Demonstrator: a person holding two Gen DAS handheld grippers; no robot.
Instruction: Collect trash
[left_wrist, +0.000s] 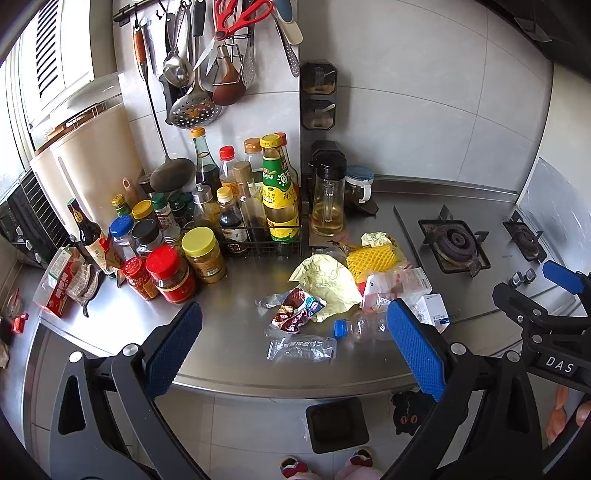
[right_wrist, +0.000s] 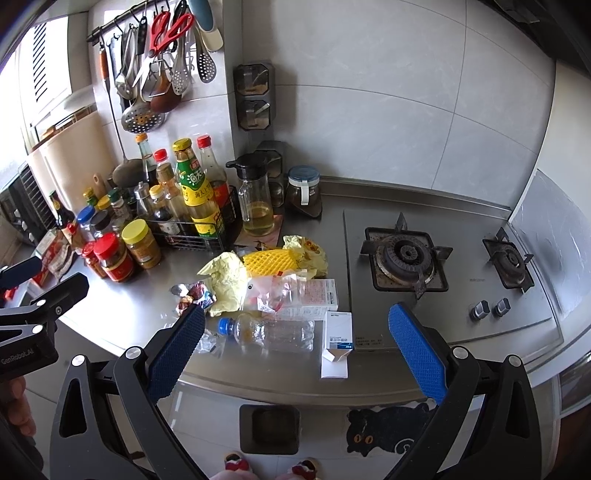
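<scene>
A pile of trash lies on the steel counter (left_wrist: 229, 354): yellow crumpled paper (left_wrist: 327, 280), yellow foam net (left_wrist: 371, 258), a red-brown snack wrapper (left_wrist: 295, 308), a clear wrapper (left_wrist: 301, 349), an empty clear bottle with a blue cap (right_wrist: 273, 334), a white box (right_wrist: 338, 345) and a flat carton (right_wrist: 314, 297). My left gripper (left_wrist: 295, 350) is open and empty above the counter's front edge. My right gripper (right_wrist: 295, 350) is open and empty, over the bottle and the white box. A dark bin (right_wrist: 269, 428) stands on the floor below the counter.
Many sauce bottles and jars (left_wrist: 184, 236) crowd the counter's back left, with an oil jug (left_wrist: 327, 206). A gas hob (right_wrist: 410, 258) lies to the right. Utensils (left_wrist: 207, 66) hang on the wall. A cat mat (right_wrist: 388, 428) lies on the floor.
</scene>
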